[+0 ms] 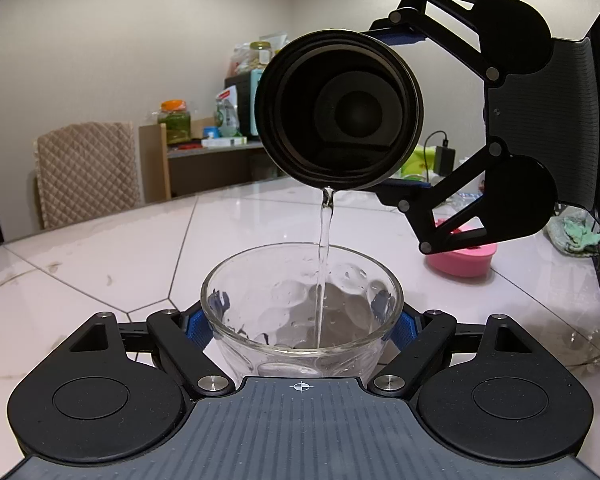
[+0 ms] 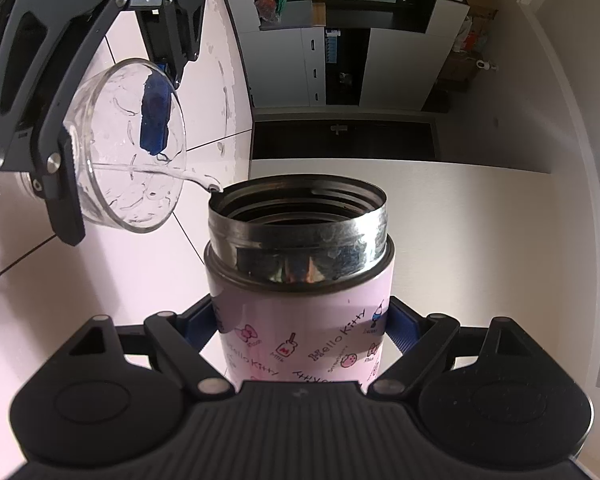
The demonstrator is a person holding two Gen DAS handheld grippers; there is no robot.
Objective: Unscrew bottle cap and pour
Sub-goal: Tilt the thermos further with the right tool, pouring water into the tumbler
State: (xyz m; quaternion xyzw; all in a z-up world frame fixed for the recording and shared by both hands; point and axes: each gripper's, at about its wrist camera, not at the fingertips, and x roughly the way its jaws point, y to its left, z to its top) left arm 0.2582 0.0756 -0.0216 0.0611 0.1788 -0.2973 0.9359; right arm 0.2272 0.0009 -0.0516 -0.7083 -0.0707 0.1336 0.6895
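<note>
Right gripper (image 2: 302, 332) fingers clamp the steel bottle (image 2: 300, 280) mid-body, above the glass bowl (image 1: 302, 308): rigid, slick, lightening. Left gripper (image 1: 302, 324) fingers pinch the bowl's walls; fragile, getting heavier.

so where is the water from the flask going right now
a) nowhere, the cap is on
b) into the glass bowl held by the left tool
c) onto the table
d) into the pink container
b: the thin stream of water falls from the lip of the open flask, which the right tool holds tipped, into the glass bowl clamped in the left tool.
</note>
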